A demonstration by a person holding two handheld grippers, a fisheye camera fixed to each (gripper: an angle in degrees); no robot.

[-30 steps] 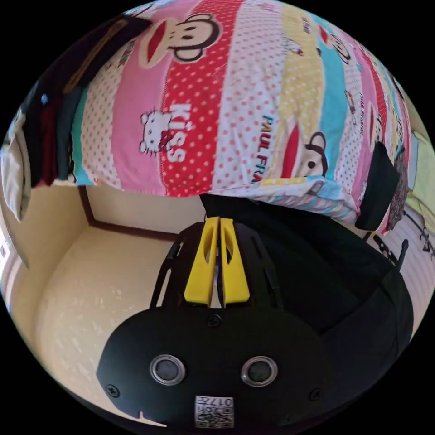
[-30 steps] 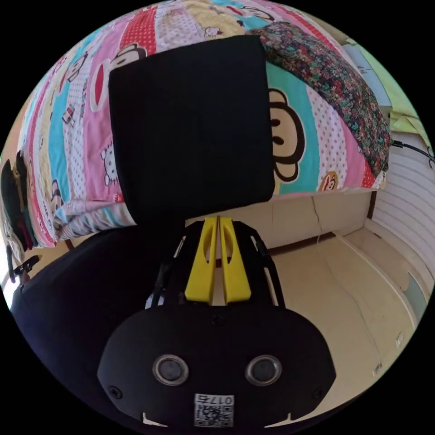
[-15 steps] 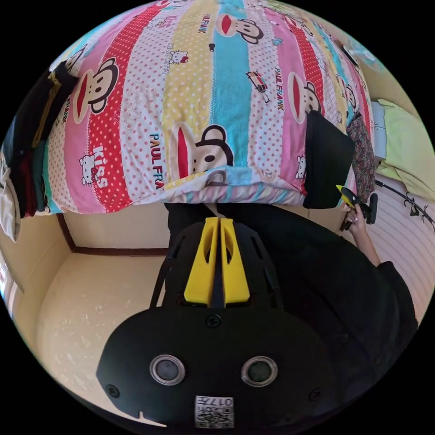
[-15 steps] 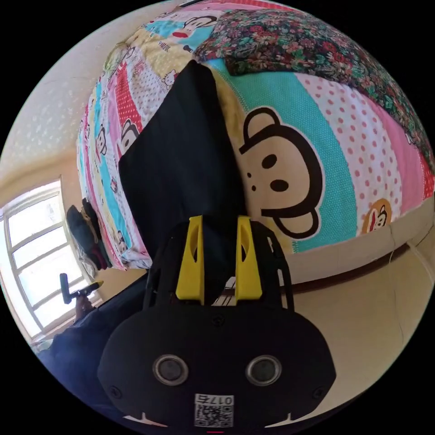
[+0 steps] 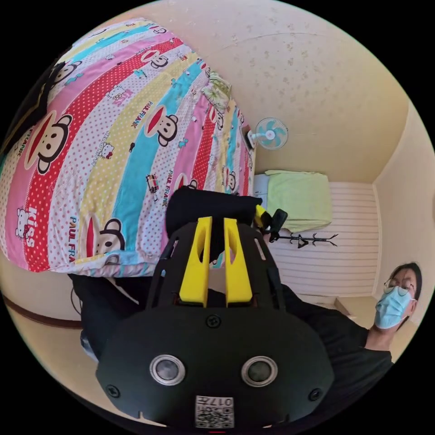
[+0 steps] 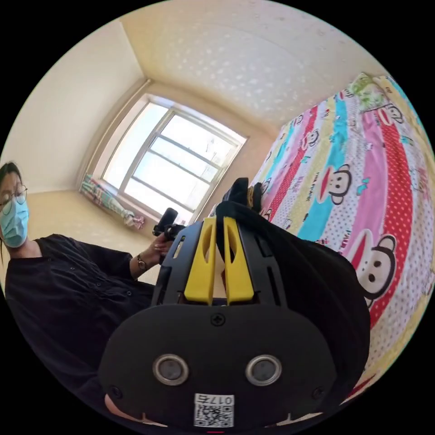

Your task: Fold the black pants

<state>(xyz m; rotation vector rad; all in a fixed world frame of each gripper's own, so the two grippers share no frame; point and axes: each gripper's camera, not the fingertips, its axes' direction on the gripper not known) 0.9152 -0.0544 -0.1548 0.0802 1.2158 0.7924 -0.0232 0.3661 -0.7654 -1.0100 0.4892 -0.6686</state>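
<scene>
At the centre of the left gripper view, the left gripper (image 5: 216, 222) has its yellow jaws a narrow gap apart, with the folded black pants (image 5: 206, 207) lying just beyond the tips; dark cloth shows in the gap, but whether the jaws press on it cannot be told. Right of the pants in that view, the right gripper (image 5: 267, 222) meets their far edge.

In the middle of the right gripper view, the right gripper (image 6: 218, 223) is clenched, its jaws nearly together on a fold of the black pants (image 6: 312, 281), which drape down the right side of the frame over the bedspread (image 6: 362, 181). The left gripper (image 6: 168, 226) appears left of centre there, held in the person's hand (image 6: 158, 248).

The pants lie at the bedspread's (image 5: 113, 158) near edge, where the cover drops toward the floor (image 5: 41, 349) at lower left. Much of the striped cover in the left half of the left gripper view is uncovered. A dark stack of clothes (image 5: 31, 108) lies at its upper left edge.

Printed on the bedspread are the words "PAUL FRANK" and "KISS".
</scene>
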